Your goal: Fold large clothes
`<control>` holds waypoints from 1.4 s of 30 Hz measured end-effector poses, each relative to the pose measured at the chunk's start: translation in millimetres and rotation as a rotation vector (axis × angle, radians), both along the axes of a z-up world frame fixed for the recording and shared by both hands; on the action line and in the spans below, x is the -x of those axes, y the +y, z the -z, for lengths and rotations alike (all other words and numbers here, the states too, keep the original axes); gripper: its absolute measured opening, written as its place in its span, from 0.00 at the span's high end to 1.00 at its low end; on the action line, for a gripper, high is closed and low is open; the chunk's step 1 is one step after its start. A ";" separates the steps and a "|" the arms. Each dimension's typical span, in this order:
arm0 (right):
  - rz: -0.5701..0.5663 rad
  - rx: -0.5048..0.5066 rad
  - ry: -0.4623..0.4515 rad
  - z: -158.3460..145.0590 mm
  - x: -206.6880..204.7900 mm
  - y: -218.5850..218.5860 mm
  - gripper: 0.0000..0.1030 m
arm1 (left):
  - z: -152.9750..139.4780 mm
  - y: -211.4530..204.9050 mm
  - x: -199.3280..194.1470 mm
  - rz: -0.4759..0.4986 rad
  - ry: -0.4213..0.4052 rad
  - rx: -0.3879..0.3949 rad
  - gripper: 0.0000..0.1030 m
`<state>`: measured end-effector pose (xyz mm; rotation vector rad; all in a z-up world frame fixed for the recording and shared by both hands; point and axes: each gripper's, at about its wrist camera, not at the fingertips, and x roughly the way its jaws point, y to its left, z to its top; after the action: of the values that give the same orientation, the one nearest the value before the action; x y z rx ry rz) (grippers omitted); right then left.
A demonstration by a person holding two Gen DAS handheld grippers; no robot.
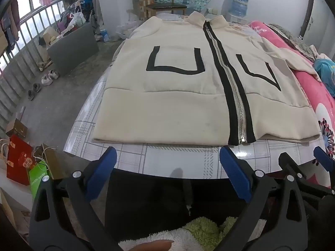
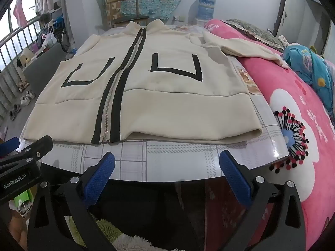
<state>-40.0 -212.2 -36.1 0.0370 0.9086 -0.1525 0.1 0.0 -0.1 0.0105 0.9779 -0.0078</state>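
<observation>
Near the front edge of the table (image 1: 178, 163), the left gripper (image 1: 167, 171) and the right gripper (image 2: 167, 173) both hang with their blue fingers wide apart and nothing between them. Just past them the cream jacket (image 1: 167, 96) lies flat on the table, front side up, with its zipper (image 1: 230, 83) closed and its bottom edge toward the grippers. Farther off to the right, one sleeve (image 2: 240, 48) spreads onto the pink blanket (image 2: 303, 136), so I think no fold is made yet and all the folding is left.
</observation>
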 end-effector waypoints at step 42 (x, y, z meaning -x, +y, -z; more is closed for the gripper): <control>0.001 -0.001 -0.004 -3.7 -1.0 -2.4 0.05 | 1.9 -2.6 0.4 -0.002 -0.005 -0.002 0.08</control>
<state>-39.0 -214.6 -32.4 0.0387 0.9047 -0.1525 -0.3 -2.5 -2.0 0.0120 0.9734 -0.0049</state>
